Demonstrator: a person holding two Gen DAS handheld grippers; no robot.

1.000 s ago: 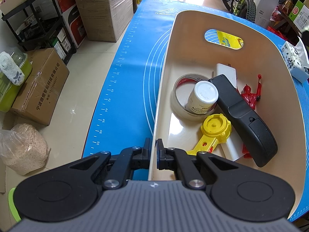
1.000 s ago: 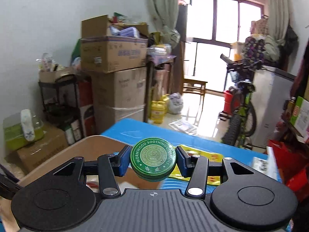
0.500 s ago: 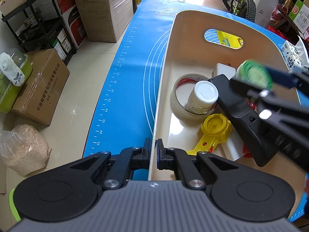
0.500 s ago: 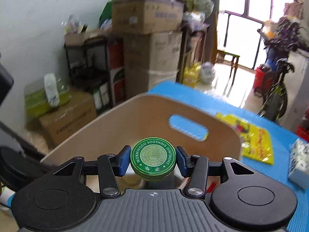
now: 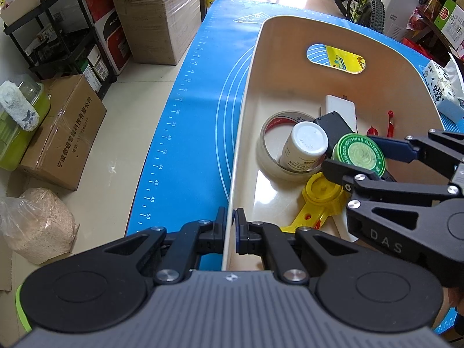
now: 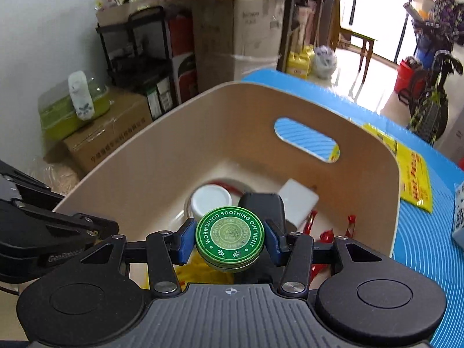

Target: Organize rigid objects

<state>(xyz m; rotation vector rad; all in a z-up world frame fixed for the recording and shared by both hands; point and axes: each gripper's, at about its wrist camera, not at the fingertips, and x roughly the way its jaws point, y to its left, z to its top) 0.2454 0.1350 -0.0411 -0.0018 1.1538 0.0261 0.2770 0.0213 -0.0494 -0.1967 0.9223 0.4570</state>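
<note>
Carrying the green ointment tin [image 6: 229,235] in the right gripper [image 6: 229,239], jaws clenched on its sides, above the beige bin [image 5: 249,92]. Steadying the bin wall with the left gripper [image 5: 230,229], jaws clamped shut. Next, judging: lowering over a bare spot, then releasing.

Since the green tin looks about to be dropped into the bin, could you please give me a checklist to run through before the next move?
1. Round green metal ointment tin gripped squarely by the right tongs: ok.
2. Tin is above the inside of the beige plastic bin, not its rim: ok.
3. Left tongs clamped on the bin's near wall to steady it: ok.
4. Bare bin floor right under the tin: not ok; the black oblong device, white-capped bottle and yellow plastic tool crowd that spot.
5. Height of the tin above those items: cannot tell.
</note>
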